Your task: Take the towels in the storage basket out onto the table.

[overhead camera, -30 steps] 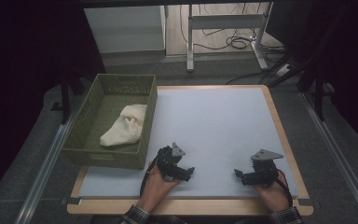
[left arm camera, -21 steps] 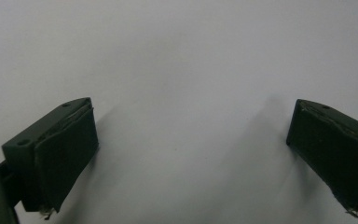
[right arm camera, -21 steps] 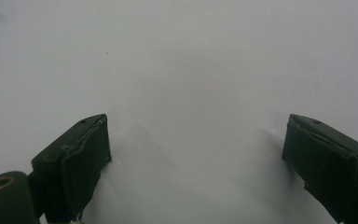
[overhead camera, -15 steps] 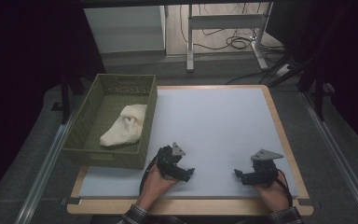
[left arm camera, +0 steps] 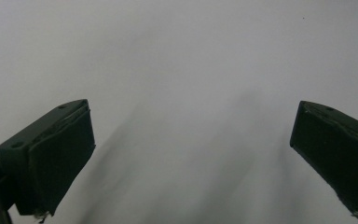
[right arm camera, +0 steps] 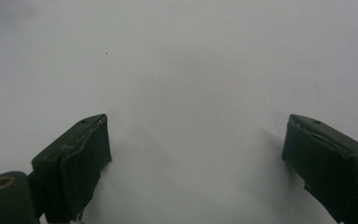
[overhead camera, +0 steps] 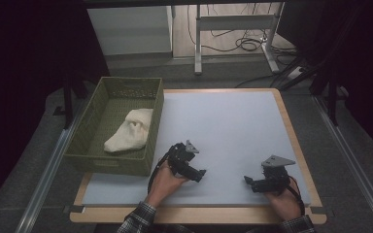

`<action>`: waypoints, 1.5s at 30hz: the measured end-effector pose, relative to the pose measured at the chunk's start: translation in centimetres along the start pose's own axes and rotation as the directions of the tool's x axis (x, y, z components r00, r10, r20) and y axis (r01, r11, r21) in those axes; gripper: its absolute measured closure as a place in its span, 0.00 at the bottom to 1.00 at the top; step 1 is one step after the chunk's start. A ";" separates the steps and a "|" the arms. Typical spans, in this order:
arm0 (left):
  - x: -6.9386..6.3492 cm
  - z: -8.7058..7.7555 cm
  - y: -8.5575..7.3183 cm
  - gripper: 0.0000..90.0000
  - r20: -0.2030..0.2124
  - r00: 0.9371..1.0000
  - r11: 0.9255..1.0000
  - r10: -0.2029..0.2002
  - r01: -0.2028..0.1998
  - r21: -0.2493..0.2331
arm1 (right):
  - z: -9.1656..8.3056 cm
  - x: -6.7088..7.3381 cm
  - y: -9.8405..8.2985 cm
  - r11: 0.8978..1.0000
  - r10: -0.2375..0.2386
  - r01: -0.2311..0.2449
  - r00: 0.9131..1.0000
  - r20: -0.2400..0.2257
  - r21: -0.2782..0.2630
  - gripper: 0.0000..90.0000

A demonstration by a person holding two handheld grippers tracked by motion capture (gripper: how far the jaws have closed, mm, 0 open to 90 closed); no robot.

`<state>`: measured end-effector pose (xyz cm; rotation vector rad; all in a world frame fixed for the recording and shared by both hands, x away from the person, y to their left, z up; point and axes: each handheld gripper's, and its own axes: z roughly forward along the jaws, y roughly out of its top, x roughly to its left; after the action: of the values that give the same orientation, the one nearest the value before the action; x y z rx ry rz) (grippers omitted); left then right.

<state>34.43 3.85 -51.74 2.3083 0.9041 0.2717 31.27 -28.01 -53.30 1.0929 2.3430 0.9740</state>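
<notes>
A cream cloth (overhead camera: 128, 130) lies crumpled inside a green woven basket (overhead camera: 87, 145) at the table's left. On the white tabletop (overhead camera: 223, 131) near the front edge, my left gripper (overhead camera: 199, 174) rests just right of the basket's front corner, pointing right. My right gripper (overhead camera: 248, 182) sits near the front right corner, pointing left. In the left gripper view my left gripper (left arm camera: 191, 158) is open, jaws wide apart over bare white surface. In the right gripper view my right gripper (right arm camera: 198, 168) is likewise open with nothing between its jaws.
The table has a wooden rim (overhead camera: 291, 131). Beyond it stand a white cabinet (overhead camera: 131, 29) and a metal desk frame (overhead camera: 233, 22) with cables (overhead camera: 247, 44) on the floor. Dark curtains close off both sides.
</notes>
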 end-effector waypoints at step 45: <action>10.1 -10.5 8.3 0.02 -0.153 0.987 0.997 -0.048 0.058 0.059 | 0.0 0.0 0.0 1.000 0.000 0.000 1.000 -0.001 -0.003 0.09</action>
<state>42.18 11.04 -38.71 2.3425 1.0622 0.4056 31.28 -28.01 -53.32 1.0910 2.3410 0.9781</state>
